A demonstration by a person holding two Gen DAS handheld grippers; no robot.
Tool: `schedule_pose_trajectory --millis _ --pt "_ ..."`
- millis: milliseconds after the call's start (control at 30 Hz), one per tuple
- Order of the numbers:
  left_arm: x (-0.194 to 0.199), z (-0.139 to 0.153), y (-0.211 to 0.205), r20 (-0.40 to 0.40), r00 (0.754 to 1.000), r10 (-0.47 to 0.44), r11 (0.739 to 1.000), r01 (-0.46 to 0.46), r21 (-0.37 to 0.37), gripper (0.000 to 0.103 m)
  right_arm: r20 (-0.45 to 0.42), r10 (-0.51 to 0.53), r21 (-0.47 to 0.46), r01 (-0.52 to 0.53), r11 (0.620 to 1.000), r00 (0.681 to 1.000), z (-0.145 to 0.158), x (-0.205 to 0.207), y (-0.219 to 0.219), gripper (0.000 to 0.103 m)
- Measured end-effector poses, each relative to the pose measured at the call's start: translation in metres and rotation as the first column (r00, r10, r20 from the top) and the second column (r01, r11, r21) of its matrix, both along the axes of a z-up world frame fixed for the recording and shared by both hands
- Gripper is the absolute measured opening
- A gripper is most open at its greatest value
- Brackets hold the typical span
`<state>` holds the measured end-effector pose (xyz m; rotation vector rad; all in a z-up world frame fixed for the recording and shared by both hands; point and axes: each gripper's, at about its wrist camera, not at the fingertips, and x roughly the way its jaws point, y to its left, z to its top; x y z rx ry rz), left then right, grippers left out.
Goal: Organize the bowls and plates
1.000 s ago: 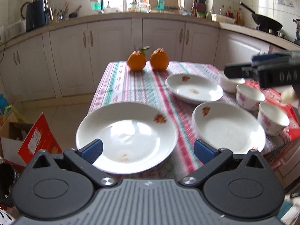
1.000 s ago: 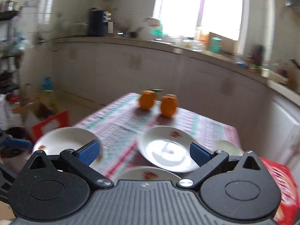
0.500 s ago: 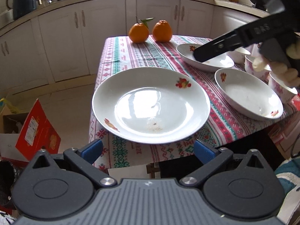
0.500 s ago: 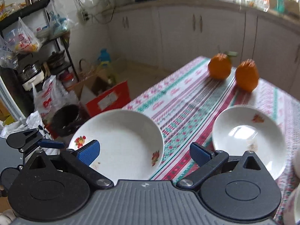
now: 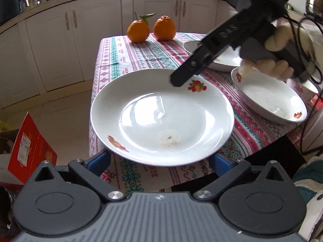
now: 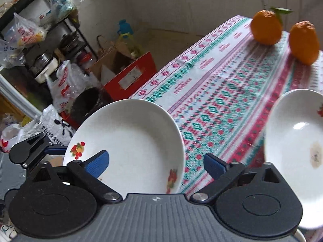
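Observation:
A large white plate with fruit decals lies on the near-left corner of the patterned table. Its near rim sticks out past the table's edge. My left gripper is open just below that near rim, and the rim covers part of both blue pads. My right gripper points down at the plate's far side. Its jaws are closing, with the plate's rim between the pads and neither pad pressing on it. In the left wrist view its black finger hangs over the plate.
Two more white plates lie to the right, under the hand holding my right gripper. Two oranges stand at the table's far end. A red box, bags and a shelf rack crowd the floor to the left.
My left gripper has come lower and closer to the big plate. My right gripper has swung down and left until it is over that plate, and its jaws have narrowed.

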<state>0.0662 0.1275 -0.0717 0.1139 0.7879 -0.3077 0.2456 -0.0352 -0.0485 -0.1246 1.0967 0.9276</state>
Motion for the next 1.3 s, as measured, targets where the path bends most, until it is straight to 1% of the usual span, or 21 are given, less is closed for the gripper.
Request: schedule_pose_trajectory --millis 100,233,300,667,967,1300 --pt "0.003 0.000 -0.001 -0.003 1.000 -0.013 1.000 0.013 0.003 0.102 -0.016 0.027 -0.005 -0.027 1.000 1.000 -0.007 0.006 0.009 0.089" --pt "0.002 0.001 -0.001 -0.004 1.000 -0.025 1.000 0.025 -0.002 0.102 -0.025 0.056 -0.017 -0.057 0.998 0.998 -0.013 0.010 0.017 0.083" --pt "0.002 0.001 0.000 -0.008 1.000 -0.028 1.000 0.028 -0.004 0.102 -0.032 0.066 -0.005 -0.066 0.998 0.997 -0.013 0.012 0.017 0.081" --pt "0.010 -0.001 -0.001 -0.021 0.999 -0.042 0.999 0.042 0.004 0.102 -0.063 0.095 0.047 -0.092 0.995 0.994 -0.015 0.023 0.025 0.077" --pt "0.016 -0.001 -0.002 -0.027 0.998 -0.050 0.998 0.051 0.024 0.101 -0.050 0.094 0.055 -0.091 0.994 0.994 -0.012 0.023 0.020 0.077" --pt "0.042 0.002 -0.001 -0.014 0.998 -0.066 0.997 0.067 0.036 0.101 -0.013 0.059 0.071 -0.058 0.996 0.998 -0.006 0.041 0.013 0.077"
